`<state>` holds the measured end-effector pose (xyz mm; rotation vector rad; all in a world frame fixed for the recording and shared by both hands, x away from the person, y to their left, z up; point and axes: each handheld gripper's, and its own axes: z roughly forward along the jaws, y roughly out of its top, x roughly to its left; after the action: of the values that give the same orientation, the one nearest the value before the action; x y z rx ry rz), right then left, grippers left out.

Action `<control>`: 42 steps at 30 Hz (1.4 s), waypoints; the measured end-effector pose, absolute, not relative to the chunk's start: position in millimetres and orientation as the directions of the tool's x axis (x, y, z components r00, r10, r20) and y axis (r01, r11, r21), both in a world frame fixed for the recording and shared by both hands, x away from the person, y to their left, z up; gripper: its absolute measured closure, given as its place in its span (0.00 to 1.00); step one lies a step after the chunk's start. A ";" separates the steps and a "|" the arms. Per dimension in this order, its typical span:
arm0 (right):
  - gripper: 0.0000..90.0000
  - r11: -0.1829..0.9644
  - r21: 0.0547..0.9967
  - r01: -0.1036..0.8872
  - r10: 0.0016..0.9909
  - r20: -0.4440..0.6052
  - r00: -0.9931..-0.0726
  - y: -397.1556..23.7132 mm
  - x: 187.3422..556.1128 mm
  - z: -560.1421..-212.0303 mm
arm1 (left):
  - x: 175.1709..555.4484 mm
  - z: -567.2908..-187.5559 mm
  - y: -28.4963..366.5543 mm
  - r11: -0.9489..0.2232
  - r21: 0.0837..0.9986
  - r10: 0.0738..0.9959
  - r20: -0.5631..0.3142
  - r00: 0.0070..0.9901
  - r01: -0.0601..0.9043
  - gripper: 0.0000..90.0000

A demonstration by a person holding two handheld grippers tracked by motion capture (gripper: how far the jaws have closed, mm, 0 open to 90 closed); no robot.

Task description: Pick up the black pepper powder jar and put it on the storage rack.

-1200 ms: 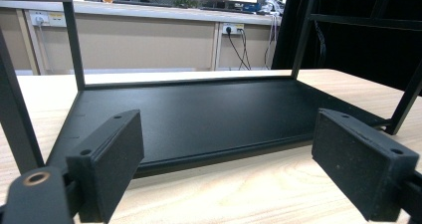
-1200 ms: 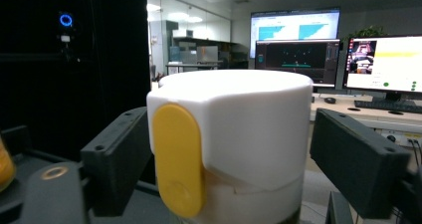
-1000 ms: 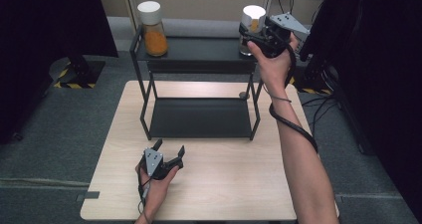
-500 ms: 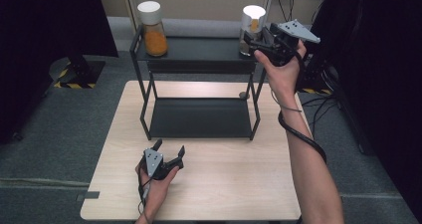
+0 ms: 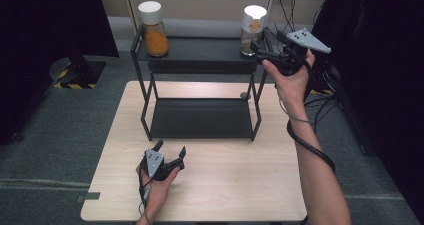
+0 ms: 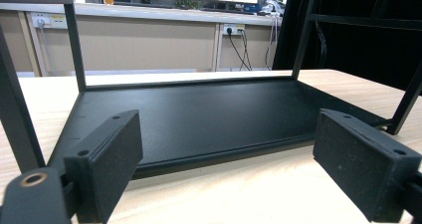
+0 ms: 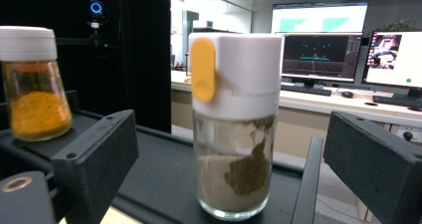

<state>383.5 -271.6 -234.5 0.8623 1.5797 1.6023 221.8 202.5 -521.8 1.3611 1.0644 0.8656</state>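
Brown powder fills the lower half of the glass jar [image 7: 235,129] that stands upright at the right end of the black shelf's [image 5: 200,50] top level, its white cap carrying a yellow tab turned toward the right gripper [image 5: 264,52]. That gripper is held level just beside the jar, and its jaws have just been opening; they now stand wide, with the jar ahead of the pads and framed between them in the right gripper view, untouched. The step in hand looks like reaching in to grasp this jar. To do it well, the hand should slide straight forward until the pads flank the glass body below the cap, since a grip on the cap alone might twist or slip. The jar sits close to the shelf's corner post, so the nearer pad needs room there and should not nudge the jar sideways before closing. A second jar with orange powder [image 5: 155,29] stands well apart at the left end and is not in the way. The left gripper [image 5: 169,155] rests on the wooden table [image 5: 235,185] in front of the shelf, jaws spread and holding nothing.
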 end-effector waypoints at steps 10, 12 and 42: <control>0.08 0.010 1.000 -0.022 0.837 -0.021 -0.547 -282.0 367.0 -248.6 | 221.8 -521.9 202.8 0.058 0.993 0.944 -0.089 0.318 0.106 0.13; 0.08 0.003 1.000 -0.011 0.831 -0.009 -0.557 -284.3 365.3 -252.4 | 221.6 -522.1 202.7 0.058 0.993 0.944 -0.088 0.318 0.105 0.13; 0.07 0.054 0.994 0.091 0.789 0.014 -0.615 -295.0 333.6 -318.1 | 221.6 -522.1 202.6 0.058 0.993 0.944 -0.088 0.318 0.105 0.12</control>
<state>333.6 -295.0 -318.1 0.8817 1.7776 1.6100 221.6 202.6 -522.1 1.3598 1.0633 0.8657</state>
